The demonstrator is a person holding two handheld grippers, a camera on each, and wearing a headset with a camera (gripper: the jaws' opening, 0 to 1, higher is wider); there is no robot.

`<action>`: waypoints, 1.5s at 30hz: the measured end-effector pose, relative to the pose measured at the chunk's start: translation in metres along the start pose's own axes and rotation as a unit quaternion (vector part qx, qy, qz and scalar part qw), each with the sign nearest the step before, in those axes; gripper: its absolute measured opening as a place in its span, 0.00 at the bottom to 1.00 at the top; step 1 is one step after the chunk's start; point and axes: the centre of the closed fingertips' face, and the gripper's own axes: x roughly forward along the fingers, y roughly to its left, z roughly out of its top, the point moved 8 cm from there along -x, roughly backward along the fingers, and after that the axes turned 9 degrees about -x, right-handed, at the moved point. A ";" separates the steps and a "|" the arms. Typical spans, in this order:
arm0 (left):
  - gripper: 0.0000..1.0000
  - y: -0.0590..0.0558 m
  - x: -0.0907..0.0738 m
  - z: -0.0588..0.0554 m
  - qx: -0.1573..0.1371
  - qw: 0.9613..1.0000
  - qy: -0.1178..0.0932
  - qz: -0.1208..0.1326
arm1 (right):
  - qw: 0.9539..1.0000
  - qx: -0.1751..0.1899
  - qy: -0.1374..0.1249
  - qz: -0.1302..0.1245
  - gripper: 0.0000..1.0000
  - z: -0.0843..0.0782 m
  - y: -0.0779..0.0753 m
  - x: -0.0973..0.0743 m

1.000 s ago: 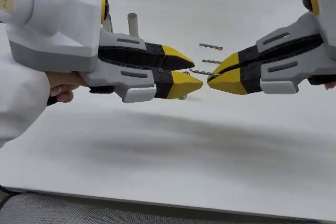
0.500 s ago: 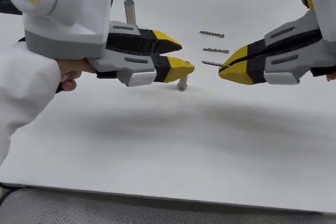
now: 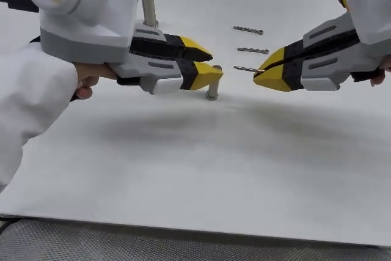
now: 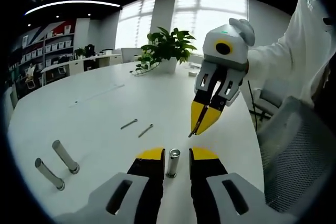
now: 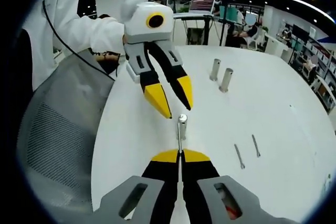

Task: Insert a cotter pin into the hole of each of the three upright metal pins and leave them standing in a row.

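Note:
A short metal pin (image 3: pixel 212 90) stands upright on the white table (image 3: pixel 195 169), between the jaws of my open left gripper (image 3: pixel 214 64). In the left gripper view the metal pin (image 4: pixel 172 162) sits in the gap of the left gripper (image 4: pixel 177 155), with no clear contact. My right gripper (image 3: pixel 258 73) is shut on a cotter pin (image 3: pixel 246 69) that points at the metal pin from a short way off. The right gripper view shows that cotter pin (image 5: pixel 179 145) aimed at the metal pin (image 5: pixel 182 123). Two more metal pins (image 5: pixel 214 69) (image 5: pixel 227 80) stand behind.
Two loose cotter pins (image 3: pixel 248 30) (image 3: pixel 253 50) lie on the table beyond the grippers. A tall metal pin (image 3: pixel 146 7) rises behind the left gripper. A grey mesh chair (image 5: pixel 58 129) is at the table's near edge. A potted plant (image 4: pixel 165 51) stands at the far end.
The right gripper has drawn back to the right with the cotter pin, widening the gap to the left gripper. The head camera has shifted, so everything sits higher in the picture.

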 end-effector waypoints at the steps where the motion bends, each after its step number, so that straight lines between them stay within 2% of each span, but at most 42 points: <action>1: 0.15 0.001 0.001 0.000 -0.001 1.000 0.002 -0.001 | 1.000 0.000 0.003 -0.001 0.00 -0.001 -0.001 0.002; 11: 0.12 0.004 0.007 -0.004 0.004 1.000 0.014 -0.004 | 1.000 -0.005 0.014 0.000 0.00 -0.003 -0.007 0.015; 16: 0.06 -0.001 0.010 -0.003 0.005 1.000 0.017 -0.003 | 1.000 -0.007 0.015 0.003 0.00 -0.002 -0.008 0.019; 27: 0.06 -0.008 0.011 -0.001 0.004 1.000 0.019 -0.007 | 1.000 -0.016 0.013 0.008 0.00 0.003 -0.006 0.026; 31: 0.06 -0.002 0.010 -0.003 0.003 1.000 0.019 -0.008 | 1.000 -0.016 0.009 0.009 0.00 0.006 -0.007 0.031; 45: 0.06 -0.001 0.008 -0.003 0.000 1.000 0.019 -0.009 | 1.000 -0.023 0.002 0.016 0.00 0.014 -0.007 0.040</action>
